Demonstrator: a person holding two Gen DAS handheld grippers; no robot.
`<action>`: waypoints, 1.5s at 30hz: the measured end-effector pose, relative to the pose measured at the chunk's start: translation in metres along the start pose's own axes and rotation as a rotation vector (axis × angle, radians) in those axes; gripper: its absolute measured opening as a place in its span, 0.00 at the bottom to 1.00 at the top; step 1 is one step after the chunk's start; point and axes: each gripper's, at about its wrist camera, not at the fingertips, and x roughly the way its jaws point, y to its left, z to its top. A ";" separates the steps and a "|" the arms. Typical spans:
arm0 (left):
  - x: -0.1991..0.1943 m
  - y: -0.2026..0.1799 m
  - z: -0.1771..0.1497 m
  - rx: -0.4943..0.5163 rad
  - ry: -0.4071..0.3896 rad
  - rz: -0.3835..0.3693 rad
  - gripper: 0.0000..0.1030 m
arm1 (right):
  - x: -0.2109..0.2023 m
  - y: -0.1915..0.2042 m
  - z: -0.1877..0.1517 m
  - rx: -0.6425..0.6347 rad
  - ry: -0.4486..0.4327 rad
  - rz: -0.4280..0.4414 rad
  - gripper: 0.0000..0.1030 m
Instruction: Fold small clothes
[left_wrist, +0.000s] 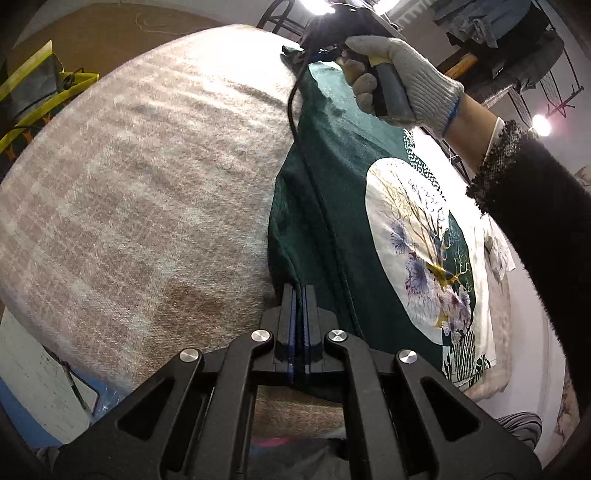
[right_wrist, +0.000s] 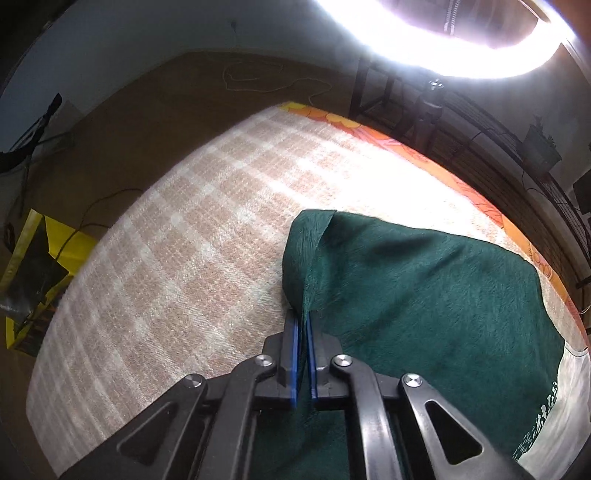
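Observation:
A dark green garment (left_wrist: 332, 206) with a white round tree-and-flower print lies on the checked beige blanket (left_wrist: 140, 192). My left gripper (left_wrist: 300, 291) is shut on the garment's near edge. My right gripper (right_wrist: 302, 317) is shut on the green garment's (right_wrist: 424, 295) edge at the far end, where the cloth is lifted into a small fold. In the left wrist view the right gripper (left_wrist: 295, 55) is seen far off, held by a gloved hand (left_wrist: 406, 81).
The blanket (right_wrist: 192, 229) covers a table with an orange patterned edge (right_wrist: 406, 147). Yellow-and-black bags (left_wrist: 33, 96) sit on the floor to the left. A clothes rack (left_wrist: 498, 37) stands behind. A bright ring lamp (right_wrist: 461, 55) hangs overhead.

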 end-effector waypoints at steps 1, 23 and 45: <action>0.000 -0.002 0.000 0.006 -0.002 0.001 0.00 | -0.006 -0.003 -0.001 0.005 -0.014 0.013 0.01; 0.003 -0.127 -0.029 0.328 0.031 -0.109 0.00 | -0.120 -0.184 -0.099 0.307 -0.281 0.157 0.01; 0.051 -0.192 -0.070 0.531 0.176 -0.094 0.01 | -0.104 -0.300 -0.170 0.541 -0.221 -0.039 0.33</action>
